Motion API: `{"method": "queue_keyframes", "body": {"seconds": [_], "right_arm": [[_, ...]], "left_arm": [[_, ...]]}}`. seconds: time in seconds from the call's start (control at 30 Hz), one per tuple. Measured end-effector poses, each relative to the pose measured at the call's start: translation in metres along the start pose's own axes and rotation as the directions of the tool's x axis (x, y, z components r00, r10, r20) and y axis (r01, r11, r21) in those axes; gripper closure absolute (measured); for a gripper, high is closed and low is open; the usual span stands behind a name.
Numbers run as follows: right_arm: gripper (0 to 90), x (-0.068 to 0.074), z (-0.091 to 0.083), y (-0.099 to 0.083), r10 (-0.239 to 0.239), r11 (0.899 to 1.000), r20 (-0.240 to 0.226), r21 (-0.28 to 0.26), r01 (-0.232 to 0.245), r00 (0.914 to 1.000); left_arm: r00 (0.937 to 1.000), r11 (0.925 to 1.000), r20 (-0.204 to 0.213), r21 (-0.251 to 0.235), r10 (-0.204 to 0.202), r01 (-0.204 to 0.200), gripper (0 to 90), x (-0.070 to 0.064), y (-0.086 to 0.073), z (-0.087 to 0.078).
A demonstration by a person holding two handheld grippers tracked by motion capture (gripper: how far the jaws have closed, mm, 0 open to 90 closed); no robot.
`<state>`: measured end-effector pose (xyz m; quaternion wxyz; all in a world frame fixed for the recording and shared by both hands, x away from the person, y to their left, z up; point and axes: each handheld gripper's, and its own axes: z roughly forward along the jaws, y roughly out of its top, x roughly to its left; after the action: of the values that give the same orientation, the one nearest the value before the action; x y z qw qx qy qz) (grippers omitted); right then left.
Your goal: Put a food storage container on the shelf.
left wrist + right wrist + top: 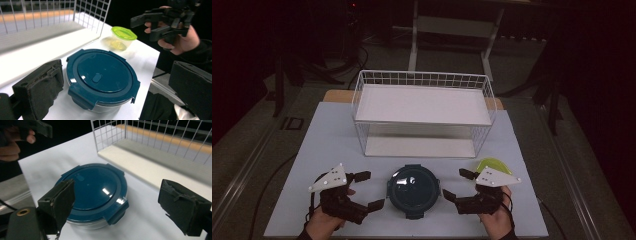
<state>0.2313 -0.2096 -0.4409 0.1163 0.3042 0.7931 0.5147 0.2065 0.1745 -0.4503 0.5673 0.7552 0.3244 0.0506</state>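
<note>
A round container with a dark blue clip lid [414,190] [102,75] [93,191] stands on the white table near its front edge. My left gripper [368,190] [115,95] is open just left of it, jaws pointing toward it. On the container's other side my right gripper [457,185] [117,205] is open too, jaws aimed at the lid. Neither touches the container. A small clear tub with a lime green lid [493,166] [122,37] sits just behind the right gripper.
A white wire shelf rack [422,112] [50,22] [160,147] with two white boards stands behind the container, mid-table. The white table [327,145] has bare surface at left and right of the rack. Dark floor and table legs lie beyond.
</note>
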Motion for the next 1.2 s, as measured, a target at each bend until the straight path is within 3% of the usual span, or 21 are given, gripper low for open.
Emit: {"method": "queue_keyframes", "body": {"seconds": [0.2,0.27,0.3,0.4,0.43,0.47,0.5,0.53,0.63,0.67,0.7,0.73,0.8,0.83,0.87,0.9,0.97,1.03,1.07,1.17,1.2], "right_arm": [[10.6,-0.009,0.011,0.0,0.15,0.987,-0.04,0.059,-0.147,0.9879],[10.7,-0.012,0.016,-0.004,0.208,0.976,-0.054,0.085,-0.203,0.9767],[11.5,-0.016,0.022,-0.008,0.265,0.96,-0.064,0.109,-0.257,0.9622],[13.3,-0.019,0.027,-0.011,0.303,0.946,-0.069,0.142,-0.291,0.9505],[14.3,-0.021,0.032,-0.014,0.332,0.933,-0.076,0.174,-0.315,0.9402],[14.3,-0.021,0.032,-0.014,0.332,0.933,-0.076,0.174,-0.315,0.9402],[17.4,-0.025,0.036,-0.016,0.371,0.915,-0.084,0.201,-0.349,0.9249],[18.2,-0.027,0.038,-0.017,0.393,0.905,-0.089,0.213,-0.368,0.9152],[21.0,-0.033,0.043,-0.02,0.424,0.886,-0.075,0.241,-0.397,0.9024],[22.0,-0.034,0.044,-0.021,0.439,0.877,-0.074,0.249,-0.41,0.8953],[22.3,-0.036,0.046,-0.022,0.454,0.869,-0.081,0.261,-0.421,0.8871],[22.3,-0.036,0.046,-0.022,0.454,0.869,-0.081,0.261,-0.421,0.8871],[25.7,-0.04,0.05,-0.025,0.486,0.848,-0.076,0.281,-0.449,0.8704],[25.7,-0.04,0.05,-0.025,0.486,0.848,-0.076,0.281,-0.449,0.8704],[26.4,-0.041,0.051,-0.026,0.498,0.84,-0.073,0.287,-0.46,0.864],[28.7,-0.042,0.054,-0.027,0.518,0.827,-0.075,0.298,-0.476,0.8524],[30.2,-0.042,0.056,-0.028,0.528,0.819,-0.072,0.308,-0.484,0.8464],[32.3,-0.042,0.058,-0.028,0.538,0.811,-0.071,0.317,-0.492,0.8401],[32.7,-0.042,0.059,-0.028,0.544,0.807,-0.074,0.322,-0.496,0.8359],[36.0,-0.043,0.061,-0.029,0.557,0.797,-0.078,0.33,-0.506,0.827],[37.0,-0.043,0.062,-0.029,0.563,0.793,-0.076,0.331,-0.511,0.8232]], "left_arm": [[0.9938,0.992,0.02,0.065,-0.109,0.108,0.0,0.011,0.002,0.015],[0.9846,0.9805,0.026,0.1,-0.173,0.169,0.0,0.018,0.0,0.021],[0.9746,0.9658,0.008,0.136,-0.224,0.221,0.0,0.022,-0.002,0.027],[0.9695,0.9576,-0.026,0.152,-0.244,0.245,2.1,0.023,-0.006,0.03],[0.9556,0.9402,-0.031,0.172,-0.293,0.294,3.5,0.026,-0.008,0.032],[0.9556,0.9402,-0.031,0.172,-0.293,0.294,3.8,0.026,-0.008,0.032],[0.9363,0.9167,-0.028,0.195,-0.35,0.349,4.9,0.031,-0.012,0.034],[0.9363,0.9167,-0.028,0.195,-0.35,0.349,5.0,0.031,-0.012,0.034],[0.9083,0.8847,-0.047,0.211,-0.416,0.416,8.8,0.039,-0.017,0.036],[0.8844,0.8605,-0.046,0.213,-0.465,0.463,11.3,0.045,-0.02,0.036],[0.8747,0.85,-0.052,0.215,-0.482,0.481,12.6,0.048,-0.021,0.037],[0.8747,0.85,-0.052,0.215,-0.482,0.481,13.8,0.048,-0.021,0.037],[0.857,0.8325,-0.052,0.214,-0.513,0.511,16.5,0.051,-0.024,0.038],[0.8532,0.8272,-0.059,0.219,-0.518,0.518,16.5,0.052,-0.025,0.039],[0.8401,0.813,-0.06,0.224,-0.539,0.538,17.8,0.053,-0.027,0.041],[0.8401,0.813,-0.06,0.224,-0.539,0.538,21.2,0.053,-0.027,0.041],[0.8314,0.799,-0.071,0.242,-0.551,0.55,25.2,0.055,-0.03,0.043],[0.8106,0.7745,-0.086,0.252,-0.579,0.58,29.0,0.057,-0.032,0.044],[0.8106,0.7745,-0.086,0.252,-0.579,0.58,30.3,0.057,-0.032,0.044],[0.7914,0.7561,-0.084,0.25,-0.606,0.605,35.0,0.06,-0.033,0.045],[0.7783,0.7421,-0.078,0.256,-0.623,0.62,36.2,0.061,-0.034,0.046]]}}
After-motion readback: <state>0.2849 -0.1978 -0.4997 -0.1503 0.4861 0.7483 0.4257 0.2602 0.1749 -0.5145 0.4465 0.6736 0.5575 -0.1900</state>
